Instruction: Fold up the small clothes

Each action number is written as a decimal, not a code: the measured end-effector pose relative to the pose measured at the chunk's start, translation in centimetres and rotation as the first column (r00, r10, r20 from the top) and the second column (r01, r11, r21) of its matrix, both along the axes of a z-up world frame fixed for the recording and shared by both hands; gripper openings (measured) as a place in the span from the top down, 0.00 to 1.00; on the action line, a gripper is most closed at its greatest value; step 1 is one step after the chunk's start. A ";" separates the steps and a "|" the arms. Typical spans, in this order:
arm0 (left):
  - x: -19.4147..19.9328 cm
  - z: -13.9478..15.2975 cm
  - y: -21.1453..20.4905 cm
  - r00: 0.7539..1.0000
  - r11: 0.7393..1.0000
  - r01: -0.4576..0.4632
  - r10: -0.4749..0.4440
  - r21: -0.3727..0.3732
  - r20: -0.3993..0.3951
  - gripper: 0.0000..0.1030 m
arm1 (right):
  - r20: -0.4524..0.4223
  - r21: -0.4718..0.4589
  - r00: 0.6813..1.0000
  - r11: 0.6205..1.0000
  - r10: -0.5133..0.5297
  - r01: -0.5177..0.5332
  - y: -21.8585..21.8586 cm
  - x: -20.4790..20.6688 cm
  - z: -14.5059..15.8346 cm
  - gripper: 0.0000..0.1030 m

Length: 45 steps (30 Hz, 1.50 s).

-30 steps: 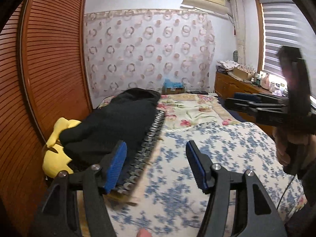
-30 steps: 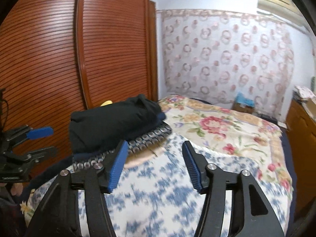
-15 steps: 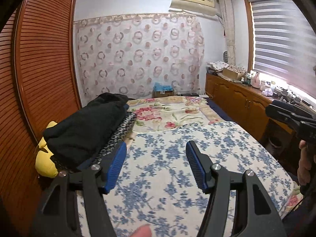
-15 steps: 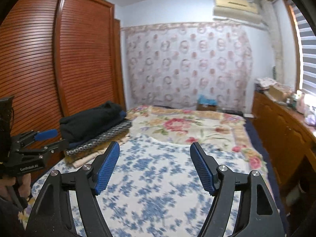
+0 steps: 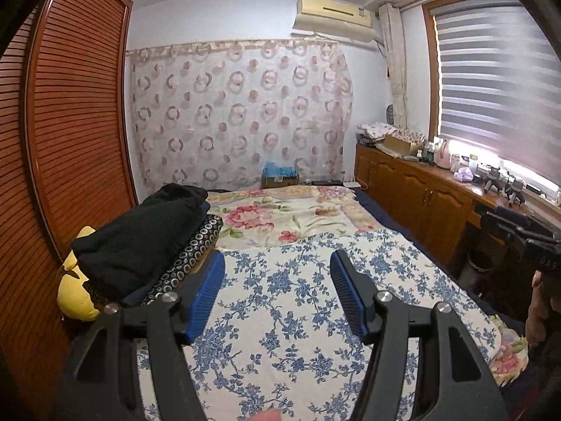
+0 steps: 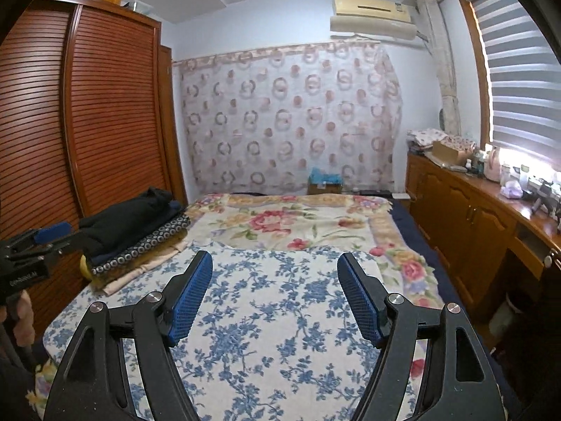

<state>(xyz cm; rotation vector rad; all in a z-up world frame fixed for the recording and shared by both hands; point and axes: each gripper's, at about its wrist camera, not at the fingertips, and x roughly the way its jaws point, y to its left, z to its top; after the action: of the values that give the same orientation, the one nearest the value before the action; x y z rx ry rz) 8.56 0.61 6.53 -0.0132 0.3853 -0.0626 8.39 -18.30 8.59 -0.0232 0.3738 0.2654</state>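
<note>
Presently, left wrist view:
Left gripper (image 5: 277, 259): held above the bed, fingers (image 5: 207, 293) spread wide with nothing between the blue pads.
Sheet (image 5: 298, 301): blue-flowered, spread flat over the near part of the bed, directly under the gripper.
Blanket (image 5: 287, 210): rose-patterned, lying beyond the sheet toward the curtain (image 5: 242, 112).
Clothes (image 5: 140, 235): folded stack at the left edge of the bed against the wardrobe (image 5: 73, 133); black garment on top, ring-patterned piece beneath it.
Cushion (image 5: 75, 298): yellow, tucked under the near end of the stack.
Right gripper (image 5: 526, 235): seen at the right edge, held in a hand (image 5: 538, 312); finger state cannot be told from this view.
Cabinet (image 5: 420, 203): along the right wall beneath the window, its top crowded with small items.

Right wrist view:
Right gripper (image 6: 275, 261): over the sheet (image 6: 280, 315), fingers (image 6: 191, 300) wide apart, gripping nothing.
Clothes (image 6: 136, 228): same stack, left of the gripper, resting on a beige layer at the bed's edge, well clear of both grippers.
Left gripper (image 6: 38, 242): at the left edge, near the stack but not touching it.
Air conditioner (image 6: 375, 15): mounted high on the far wall above the curtain (image 6: 291, 119).
</note>
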 end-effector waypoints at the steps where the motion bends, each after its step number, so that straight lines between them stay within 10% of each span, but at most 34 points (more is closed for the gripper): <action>1: -0.2 0.1 0.0 1.000 1.000 -0.004 0.004 -0.002 0.005 0.40 | 0.001 0.000 1.000 1.000 -0.004 0.004 -0.2 -0.2 0.0 0.27; 45: -1.1 -0.2 0.4 0.999 0.999 -0.036 0.036 -0.012 0.005 0.40 | -0.003 -0.004 1.000 1.000 0.014 -0.014 0.6 -1.2 0.2 0.27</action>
<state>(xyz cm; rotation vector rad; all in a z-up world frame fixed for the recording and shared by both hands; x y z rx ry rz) 7.48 1.01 6.36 -0.0318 0.3796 -0.0297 7.16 -17.71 8.82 -0.0296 0.3769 0.2787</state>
